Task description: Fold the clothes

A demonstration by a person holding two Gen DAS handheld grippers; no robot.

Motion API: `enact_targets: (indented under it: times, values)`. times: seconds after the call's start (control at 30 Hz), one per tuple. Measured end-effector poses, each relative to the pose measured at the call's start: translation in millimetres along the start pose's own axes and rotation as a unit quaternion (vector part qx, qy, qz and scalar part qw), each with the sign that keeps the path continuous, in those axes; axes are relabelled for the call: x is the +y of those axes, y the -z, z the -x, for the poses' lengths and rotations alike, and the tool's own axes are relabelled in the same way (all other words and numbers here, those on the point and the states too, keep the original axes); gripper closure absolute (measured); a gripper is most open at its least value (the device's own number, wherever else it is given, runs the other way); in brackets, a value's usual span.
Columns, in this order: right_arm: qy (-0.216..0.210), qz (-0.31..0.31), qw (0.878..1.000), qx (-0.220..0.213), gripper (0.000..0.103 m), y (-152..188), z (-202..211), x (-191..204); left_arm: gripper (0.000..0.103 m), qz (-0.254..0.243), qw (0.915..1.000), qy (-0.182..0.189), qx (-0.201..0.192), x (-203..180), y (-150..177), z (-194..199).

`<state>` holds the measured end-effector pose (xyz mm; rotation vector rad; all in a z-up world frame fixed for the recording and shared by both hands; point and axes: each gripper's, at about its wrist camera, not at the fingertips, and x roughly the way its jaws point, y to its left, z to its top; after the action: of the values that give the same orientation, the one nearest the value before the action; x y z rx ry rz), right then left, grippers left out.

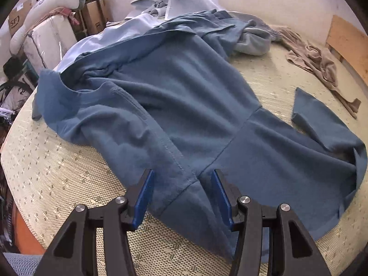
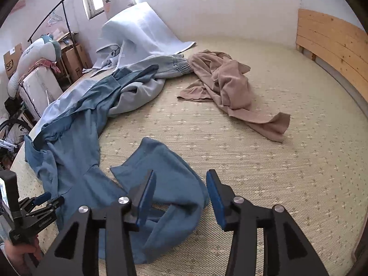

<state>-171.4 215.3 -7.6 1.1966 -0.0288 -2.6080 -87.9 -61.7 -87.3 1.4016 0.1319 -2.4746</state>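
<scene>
Blue dress [image 1: 184, 105] sprawls across woven bed mat [image 1: 57, 179], soft knit, seamed waist, hem flipped over. Left gripper [image 1: 181, 195] jaws apart, straddling side seam, pads not pressing. Right gripper [image 2: 180, 197] apart, empty, above folded hem. Risk: limp cloth bunching, 1 layer pinched only. Tan garment [image 2: 230, 87] crumpled nearby.

Blue garment's [image 2: 69, 151] near hem hidden behind the right tool [image 2: 180, 189], bicycle [image 2: 11, 128] — frame-cut, carton lettering [image 2: 9, 65] partly cropped

Bare woven straw mat [image 2: 287, 161] open at 3 o'clock, crumpled tan garment [image 2: 230, 87] at 12, spread blue dress [image 2: 76, 142] blocking 9 o'clock
</scene>
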Motion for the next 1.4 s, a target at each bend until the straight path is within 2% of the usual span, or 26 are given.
enact_targets:
  times: [0.47, 0.9, 0.97, 1.1, 1.3, 1.4]
  values:
    - [-0.015, -0.001, 1.000, -0.012, 0.054, 0.1, 3.4, 2.1, 0.049, -0.002, 0.9999, 0.003, 0.017, -1.4, -1.0, -4.4]
    - [-0.020, -0.004, 1.000, -0.019, 0.054, -1.4, 5.0, 1.5, 0.086, 0.042, 0.9989, 0.010, 0.017, 15.6, -1.2, 5.4]
    - [-0.020, -0.005, 1.000, -0.020, 0.054, -1.6, 5.0, 1.4, 0.086, 0.059, 0.9979, 0.017, 0.021, 21.6, 1.0, 6.7]
    - [-0.021, -0.005, 1.000, -0.021, 0.054, -2.4, 4.8, 1.5, 0.087, 0.086, 0.9961, 0.006, 0.018, 32.9, 6.0, 13.5]
    - [-0.021, -0.005, 0.999, -0.023, 0.054, -2.5, 4.5, 1.9, 0.084, 0.140, 0.9893, -0.036, 0.018, 60.1, 15.2, 22.5]
    - [-0.022, -0.006, 0.999, -0.023, 0.054, -2.8, 4.1, 1.9, 0.079, 0.172, 0.9840, -0.016, 0.043, 71.6, 23.3, 16.1]
